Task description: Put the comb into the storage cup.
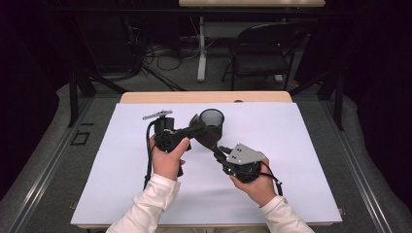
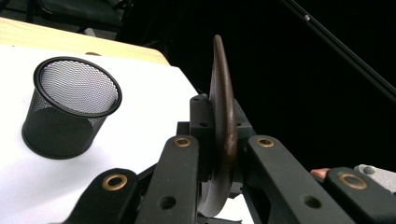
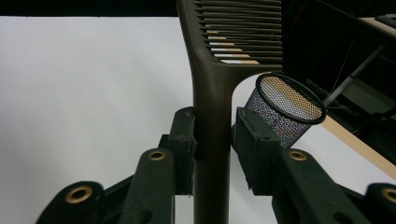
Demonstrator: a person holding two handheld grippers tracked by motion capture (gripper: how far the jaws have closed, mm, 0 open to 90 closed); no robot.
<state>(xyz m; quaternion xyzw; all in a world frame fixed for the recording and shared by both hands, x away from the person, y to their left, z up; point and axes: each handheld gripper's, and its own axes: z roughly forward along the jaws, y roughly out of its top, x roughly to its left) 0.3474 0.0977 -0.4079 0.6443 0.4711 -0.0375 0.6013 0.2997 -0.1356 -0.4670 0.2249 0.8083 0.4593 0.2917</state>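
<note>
- Comb (image 3: pixel 210 93): a dark brown plastic comb with a long handle and a toothed head, held in the air above the white table sheet (image 1: pixel 291 145), between our two grippers and just in front of the black mesh cup (image 1: pixel 212 121).
- Our left gripper (image 2: pixel 219 140) is clamped on the comb's flat head, seen edge-on in the left gripper view, with both pads pressed against its faces.
- Our right gripper (image 3: pixel 212 140) has the handle between its jaws; the left pad touches the handle, while a thin gap shows at the right pad, so we judge this grip loosened and the jaws slightly apart.
- We expect the comb to be light and fairly stiff, with some flex along the handle; its smooth plastic could slip or pivot in the pads.
- The teeth look thin and would bend or snap under a pinch, so we would take hold on the solid handle or the spine, across the flat faces.
- The mesh cup stands upright and open, and looks light enough to tip if the comb knocks its rim.
</note>
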